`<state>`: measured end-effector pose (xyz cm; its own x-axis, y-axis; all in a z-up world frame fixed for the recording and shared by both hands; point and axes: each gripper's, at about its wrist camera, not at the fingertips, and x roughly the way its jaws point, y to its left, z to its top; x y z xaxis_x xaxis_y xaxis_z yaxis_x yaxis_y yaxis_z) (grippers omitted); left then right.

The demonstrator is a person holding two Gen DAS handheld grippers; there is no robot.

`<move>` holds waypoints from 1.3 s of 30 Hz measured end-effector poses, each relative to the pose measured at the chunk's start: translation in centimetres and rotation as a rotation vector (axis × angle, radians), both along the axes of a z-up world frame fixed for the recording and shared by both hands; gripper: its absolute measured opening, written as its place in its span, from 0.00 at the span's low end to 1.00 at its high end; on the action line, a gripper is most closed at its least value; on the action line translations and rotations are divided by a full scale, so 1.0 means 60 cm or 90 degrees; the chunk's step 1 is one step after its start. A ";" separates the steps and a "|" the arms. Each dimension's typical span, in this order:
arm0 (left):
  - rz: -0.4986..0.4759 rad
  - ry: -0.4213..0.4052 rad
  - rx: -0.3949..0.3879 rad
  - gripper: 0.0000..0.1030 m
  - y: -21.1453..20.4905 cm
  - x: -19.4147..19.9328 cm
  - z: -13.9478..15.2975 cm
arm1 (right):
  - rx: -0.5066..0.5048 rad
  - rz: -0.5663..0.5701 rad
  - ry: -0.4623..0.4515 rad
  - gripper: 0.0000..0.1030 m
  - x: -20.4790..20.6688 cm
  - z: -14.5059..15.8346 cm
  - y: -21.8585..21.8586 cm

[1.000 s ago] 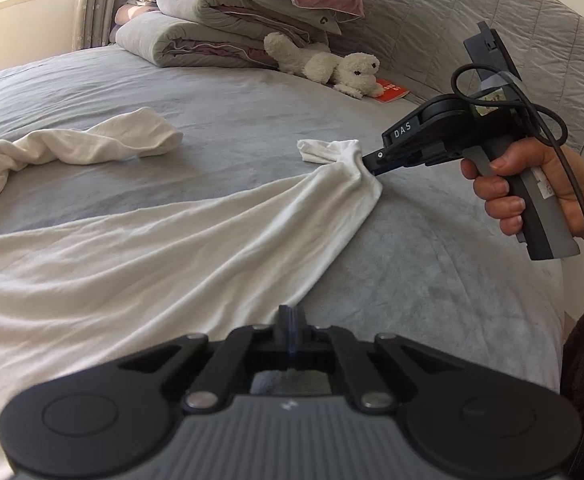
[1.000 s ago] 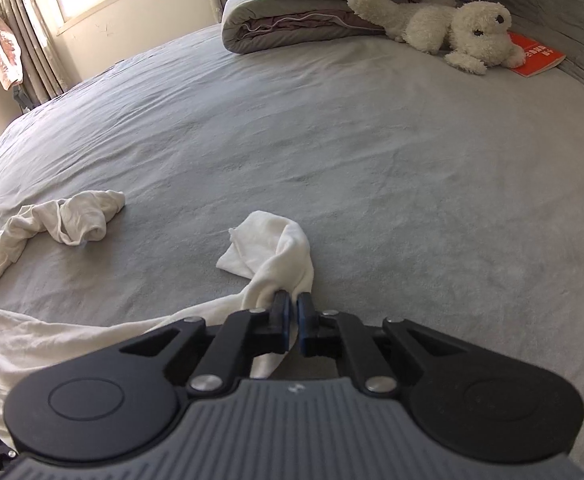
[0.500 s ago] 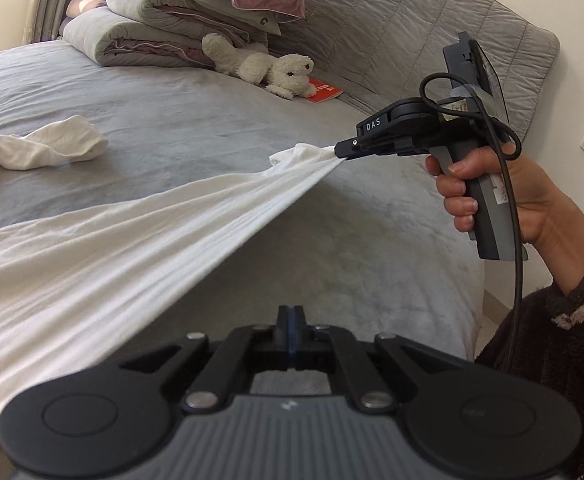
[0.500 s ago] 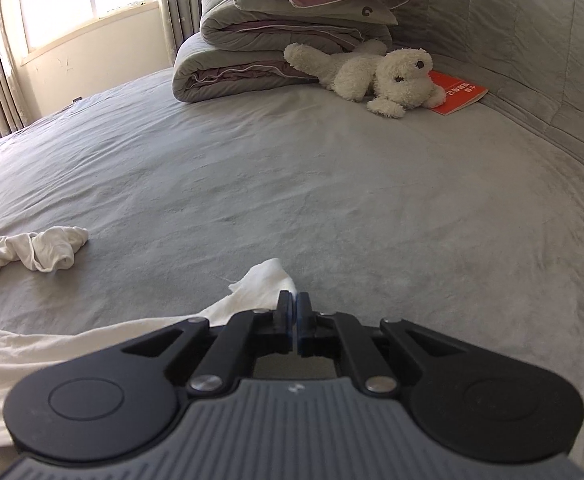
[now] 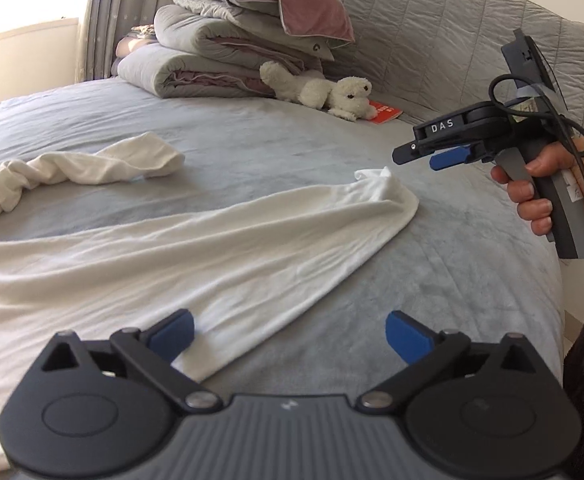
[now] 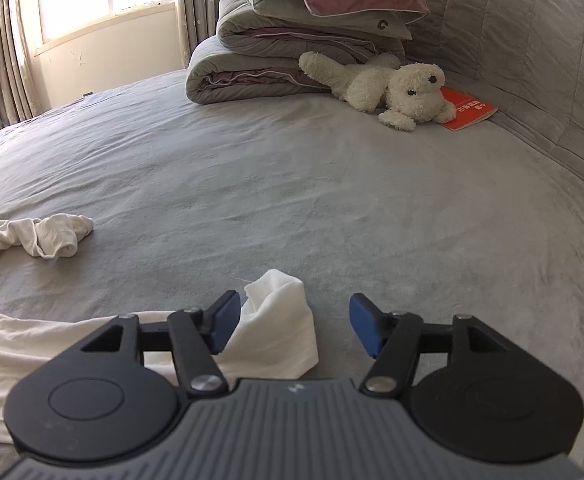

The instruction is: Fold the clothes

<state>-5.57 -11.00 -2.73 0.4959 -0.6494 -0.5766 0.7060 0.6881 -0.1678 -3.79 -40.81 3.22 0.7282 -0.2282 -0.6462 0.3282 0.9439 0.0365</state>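
Note:
A white long-sleeved garment (image 5: 179, 264) lies spread on the grey bed (image 5: 251, 160). One sleeve (image 5: 91, 164) is bunched at the far left; it also shows in the right wrist view (image 6: 47, 236). The garment's right corner (image 5: 388, 192) lies flat on the bed, seen in the right wrist view (image 6: 279, 320) too. My left gripper (image 5: 287, 338) is open and empty just above the garment's near edge. My right gripper (image 6: 292, 322) is open and empty, hovering over that corner; in the left wrist view (image 5: 432, 156) it is held in a hand above the bed.
Folded grey and pink quilts (image 6: 292, 52) are stacked at the head of the bed, with a white plush dog (image 6: 392, 88) and a red booklet (image 6: 468, 112) beside them. A padded grey headboard (image 5: 452, 40) runs behind. A curtained window (image 6: 103, 0) is at the far left.
Both grippers have opened and let go of the garment. The corner that the right gripper held up taut has dropped flat onto the bed.

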 end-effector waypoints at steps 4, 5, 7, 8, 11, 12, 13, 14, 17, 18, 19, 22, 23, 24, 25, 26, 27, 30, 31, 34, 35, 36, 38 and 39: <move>-0.001 -0.021 0.023 1.00 -0.007 -0.011 -0.009 | 0.015 -0.007 0.032 0.63 0.024 -0.027 0.000; -0.002 -0.026 0.036 1.00 -0.012 -0.013 -0.010 | 0.022 -0.009 0.043 0.63 0.029 -0.035 -0.001; -0.003 -0.040 0.059 1.00 -0.019 -0.019 -0.011 | 0.033 -0.015 0.064 0.63 0.034 -0.050 -0.005; -0.003 -0.047 0.070 1.00 -0.023 -0.021 -0.011 | 0.035 -0.018 0.068 0.63 0.033 -0.054 -0.006; -0.004 -0.053 0.079 1.00 -0.025 -0.022 -0.012 | 0.032 -0.020 0.067 0.64 0.026 -0.054 -0.007; -0.004 -0.052 0.077 1.00 -0.024 -0.021 -0.012 | 0.028 -0.020 0.068 0.64 0.025 -0.052 -0.005; -0.004 -0.051 0.076 1.00 -0.023 -0.021 -0.012 | 0.025 -0.020 0.069 0.64 0.024 -0.052 -0.003; -0.004 -0.052 0.079 1.00 -0.024 -0.021 -0.012 | 0.022 -0.020 0.070 0.64 0.023 -0.051 -0.001; -0.004 -0.057 0.087 1.00 -0.028 -0.022 -0.013 | 0.016 -0.020 0.072 0.65 0.026 -0.051 0.004; -0.004 -0.058 0.089 1.00 -0.029 -0.022 -0.013 | 0.015 -0.020 0.072 0.65 0.027 -0.051 0.006; -0.004 -0.058 0.089 1.00 -0.029 -0.022 -0.013 | 0.014 -0.020 0.072 0.65 0.028 -0.050 0.007; -0.004 -0.058 0.089 1.00 -0.029 -0.023 -0.013 | 0.013 -0.022 0.069 0.65 0.031 -0.048 0.011; -0.004 -0.059 0.089 1.00 -0.030 -0.023 -0.013 | 0.015 -0.022 0.068 0.65 0.032 -0.048 0.012; -0.004 -0.059 0.090 1.00 -0.030 -0.023 -0.013 | 0.017 -0.022 0.068 0.65 0.033 -0.048 0.013; -0.004 -0.059 0.089 1.00 -0.030 -0.023 -0.013 | 0.019 -0.020 0.069 0.65 0.034 -0.048 0.015; -0.004 -0.059 0.089 1.00 -0.030 -0.023 -0.013 | 0.020 -0.019 0.070 0.65 0.036 -0.049 0.016; -0.004 -0.059 0.089 1.00 -0.029 -0.023 -0.013 | 0.020 -0.019 0.071 0.65 0.037 -0.049 0.017; -0.004 -0.058 0.089 1.00 -0.029 -0.023 -0.013 | 0.016 -0.020 0.072 0.65 0.042 -0.049 0.019; -0.004 -0.058 0.089 1.00 -0.029 -0.023 -0.013 | 0.016 -0.020 0.072 0.65 0.043 -0.048 0.020; -0.004 -0.058 0.089 1.00 -0.029 -0.023 -0.013 | 0.017 -0.020 0.072 0.65 0.045 -0.047 0.021; -0.004 -0.058 0.089 1.00 -0.029 -0.023 -0.013 | 0.017 -0.020 0.072 0.65 0.046 -0.047 0.022; -0.004 -0.058 0.089 1.00 -0.029 -0.023 -0.013 | 0.017 -0.020 0.072 0.65 0.046 -0.048 0.022; -0.004 -0.058 0.089 1.00 -0.029 -0.023 -0.013 | 0.018 -0.019 0.073 0.65 0.046 -0.048 0.021; -0.004 -0.058 0.089 1.00 -0.029 -0.023 -0.013 | 0.019 -0.018 0.073 0.65 0.046 -0.048 0.020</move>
